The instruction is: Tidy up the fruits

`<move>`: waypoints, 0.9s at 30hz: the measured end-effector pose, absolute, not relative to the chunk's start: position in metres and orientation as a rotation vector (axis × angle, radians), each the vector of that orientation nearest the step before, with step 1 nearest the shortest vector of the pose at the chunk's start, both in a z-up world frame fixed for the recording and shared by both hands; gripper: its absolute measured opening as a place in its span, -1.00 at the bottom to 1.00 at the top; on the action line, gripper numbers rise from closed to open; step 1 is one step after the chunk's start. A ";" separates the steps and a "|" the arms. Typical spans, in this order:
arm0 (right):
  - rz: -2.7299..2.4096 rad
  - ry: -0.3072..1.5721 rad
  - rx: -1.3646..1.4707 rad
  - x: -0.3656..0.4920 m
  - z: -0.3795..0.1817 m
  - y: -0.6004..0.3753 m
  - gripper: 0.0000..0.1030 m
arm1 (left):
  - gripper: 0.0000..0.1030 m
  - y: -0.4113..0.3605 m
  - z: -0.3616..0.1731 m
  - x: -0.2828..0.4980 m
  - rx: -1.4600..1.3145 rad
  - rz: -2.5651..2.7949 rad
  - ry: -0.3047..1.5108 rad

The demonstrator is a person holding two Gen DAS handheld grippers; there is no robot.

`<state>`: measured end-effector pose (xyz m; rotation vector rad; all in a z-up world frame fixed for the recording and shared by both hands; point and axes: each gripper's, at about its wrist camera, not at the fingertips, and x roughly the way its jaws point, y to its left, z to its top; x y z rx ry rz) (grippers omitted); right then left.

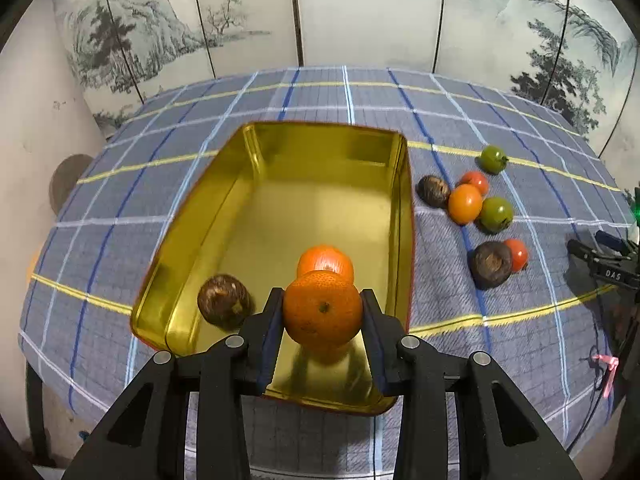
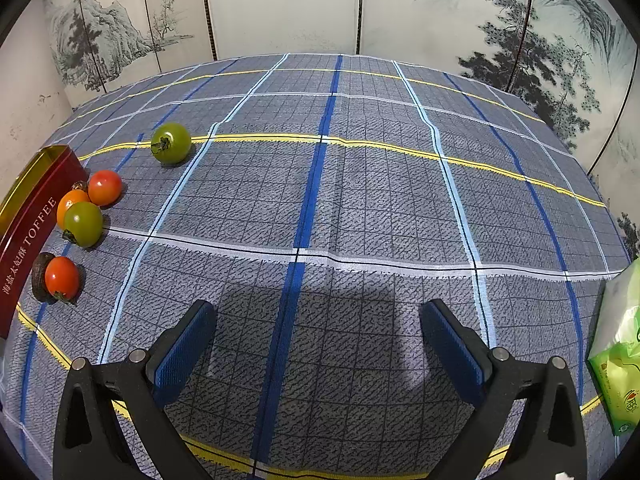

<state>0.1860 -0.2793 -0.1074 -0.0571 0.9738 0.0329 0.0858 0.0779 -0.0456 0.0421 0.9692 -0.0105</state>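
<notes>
Clamping an orange (image 1: 322, 307) above the tin's near rim (image 1: 328, 402), left claw (image 1: 322, 312); right claw (image 2: 318, 334) spread over bare cloth (image 2: 360, 208).

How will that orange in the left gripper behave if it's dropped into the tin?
The orange is round, so it will probably roll across the tin, whose floor looks smooth. It may bump the brown fruit nearby. It seems firm, keeping its shape in the left gripper.

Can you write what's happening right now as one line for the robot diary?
left gripper: shut on orange over gold tin | right gripper: open, empty | in tin: brown fruit
</notes>
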 end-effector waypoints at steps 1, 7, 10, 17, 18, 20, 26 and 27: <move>0.033 0.974 -0.057 0.186 -0.107 -0.279 0.98 | -0.26 0.078 -0.048 0.086 0.038 -0.010 0.974; 0.033 0.974 -0.057 0.186 -0.107 -0.279 0.98 | -0.26 0.078 -0.058 0.089 0.033 -0.002 0.997; 0.033 0.974 -0.057 0.186 -0.107 -0.279 0.98 | -0.26 0.079 -0.063 0.091 0.021 0.002 1.011; 0.033 0.974 -0.057 0.186 -0.107 -0.279 0.98 | -0.26 0.077 -0.071 0.092 0.003 -0.006 1.041; 0.033 0.974 -0.057 0.186 -0.107 -0.279 0.98 | -0.26 0.077 -0.071 0.092 0.002 -0.003 1.038; 0.033 0.974 -0.057 0.186 -0.107 -0.279 0.98 | -0.26 0.077 -0.071 0.092 -0.002 -0.005 1.039; 0.033 0.974 -0.057 0.186 -0.107 -0.279 0.98 | -0.26 0.074 -0.071 0.091 -0.006 -0.015 1.040; 0.033 0.974 -0.057 0.186 -0.107 -0.279 0.98 | -0.26 0.073 -0.071 0.091 -0.005 -0.019 1.041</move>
